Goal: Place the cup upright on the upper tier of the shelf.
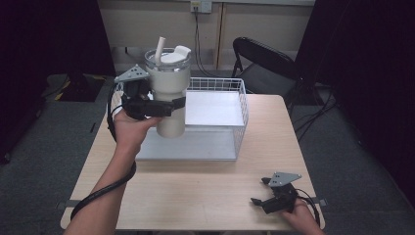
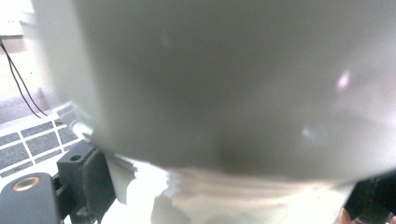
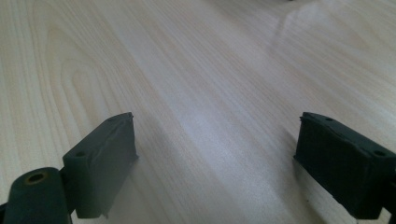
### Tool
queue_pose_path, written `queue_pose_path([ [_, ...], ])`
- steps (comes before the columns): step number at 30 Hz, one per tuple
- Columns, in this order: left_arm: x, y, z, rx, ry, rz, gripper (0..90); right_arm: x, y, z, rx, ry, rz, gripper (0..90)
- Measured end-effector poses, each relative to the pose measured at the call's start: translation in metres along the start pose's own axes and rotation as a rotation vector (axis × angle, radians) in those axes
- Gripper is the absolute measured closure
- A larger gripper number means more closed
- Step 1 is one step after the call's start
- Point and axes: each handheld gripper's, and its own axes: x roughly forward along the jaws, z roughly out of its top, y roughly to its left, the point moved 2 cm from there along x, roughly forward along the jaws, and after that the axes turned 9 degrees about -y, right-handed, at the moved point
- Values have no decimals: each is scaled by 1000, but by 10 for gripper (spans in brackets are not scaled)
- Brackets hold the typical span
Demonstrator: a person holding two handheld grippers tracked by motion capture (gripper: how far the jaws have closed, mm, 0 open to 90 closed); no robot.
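Above the near left corner of the white wire basket (image 1: 243,105), we hold a cream tumbler (image 1: 169,93) upright, clear of the tray floor, with its clear lid (image 1: 172,55) and straw (image 1: 159,49) on top. Our left gripper (image 1: 172,104) clamps its jaws around the tumbler's body about halfway down, coming in from the left side. From the left gripper view, the tumbler's pale wall (image 2: 233,84) presses close against the camera, blurred, with one black jaw pad at the lower left beside it. Our right gripper (image 1: 260,191) rests low over the wooden table (image 1: 195,196) near its front right corner, well apart from the basket; its jaws stand wide with nothing between them, and the right gripper view shows bare wood grain (image 3: 210,116) in the gap. A black folding chair (image 1: 259,58) stands behind the table.
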Motion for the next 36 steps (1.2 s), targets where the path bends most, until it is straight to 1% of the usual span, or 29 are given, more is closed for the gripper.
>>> queue_pose_path([
  [8, 3, 2, 8, 16, 3, 10, 94, 0, 0, 0, 0, 0, 0, 117],
  [17, 11, 8, 13, 10, -1, 30, 94, 0, 0, 0, 0, 0, 0, 117],
  [22, 16, 12, 13, 6, -6, 41, 94, 0, 0, 0, 0, 0, 0, 117],
  [25, 20, 13, 12, -1, -1, 46, 94, 0, 0, 0, 0, 0, 0, 117],
  [29, 27, 17, 10, 3, 11, 58, 94, 0, 0, 0, 0, 0, 0, 117],
  [30, 29, 18, 10, -8, 11, 55, 94, 0, 0, 0, 0, 0, 0, 117],
  [32, 29, 18, 10, -11, 13, 52, 94, 0, 0, 0, 0, 0, 0, 117],
  [35, 32, 19, 11, -3, 15, 57, 94, 0, 0, 0, 0, 0, 0, 117],
  [36, 33, 19, 11, -7, 14, 55, 94, 0, 0, 0, 0, 0, 0, 117],
])
